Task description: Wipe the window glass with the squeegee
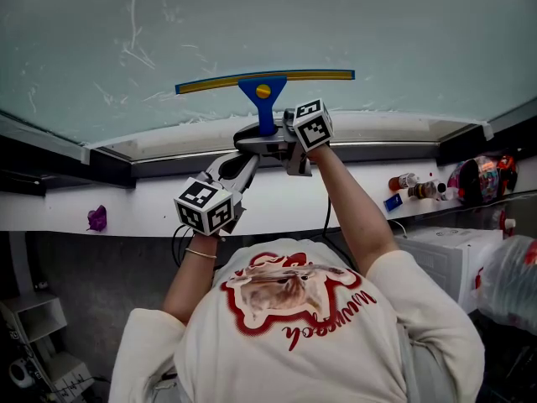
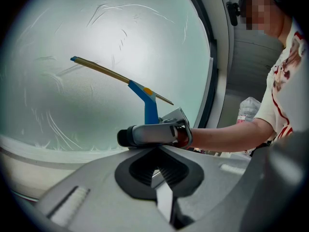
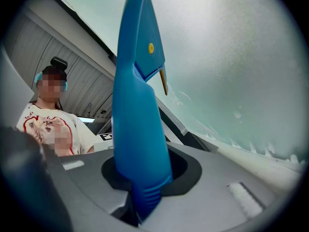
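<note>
My right claw [image 3: 145, 190] is clamped on the handle of the blue plastic squeegee [image 1: 263, 91], which stands up out of its jaws. The yellow-edged blade lies across the pale frosted window glass [image 1: 377, 23] just beyond the claw's tips. My left claw [image 2: 157, 174] sits just beside and below it, jaws pressed together on nothing.

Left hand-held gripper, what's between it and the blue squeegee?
The right hand-held gripper sits there, clamped on the squeegee by its blue handle, just ahead of the left hand-held gripper. The left gripper view shows it best.
</note>
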Available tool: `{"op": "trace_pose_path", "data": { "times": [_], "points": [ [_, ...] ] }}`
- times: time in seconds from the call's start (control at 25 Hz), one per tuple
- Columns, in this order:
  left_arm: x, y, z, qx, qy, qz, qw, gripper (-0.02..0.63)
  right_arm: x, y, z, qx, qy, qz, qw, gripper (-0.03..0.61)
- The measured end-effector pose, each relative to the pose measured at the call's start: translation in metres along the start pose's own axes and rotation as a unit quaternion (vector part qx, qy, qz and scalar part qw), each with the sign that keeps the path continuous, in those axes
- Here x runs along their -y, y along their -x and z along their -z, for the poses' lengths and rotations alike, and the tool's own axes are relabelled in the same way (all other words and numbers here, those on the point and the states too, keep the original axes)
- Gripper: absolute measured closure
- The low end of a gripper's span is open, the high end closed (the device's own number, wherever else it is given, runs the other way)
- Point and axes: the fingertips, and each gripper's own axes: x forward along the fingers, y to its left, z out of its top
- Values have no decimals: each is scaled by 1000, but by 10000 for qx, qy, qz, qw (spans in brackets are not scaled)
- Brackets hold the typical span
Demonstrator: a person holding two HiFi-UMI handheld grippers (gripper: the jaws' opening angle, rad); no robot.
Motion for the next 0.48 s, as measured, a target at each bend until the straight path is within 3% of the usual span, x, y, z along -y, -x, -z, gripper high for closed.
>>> {"op": "trace_pose_path", "data": {
  "times": [0.48],
  "points": [
    [-2, -2, 13, -109, 101, -4, 9999, 607, 6, 1, 12, 71, -169, 2, 9998, 488]
  ]
}}
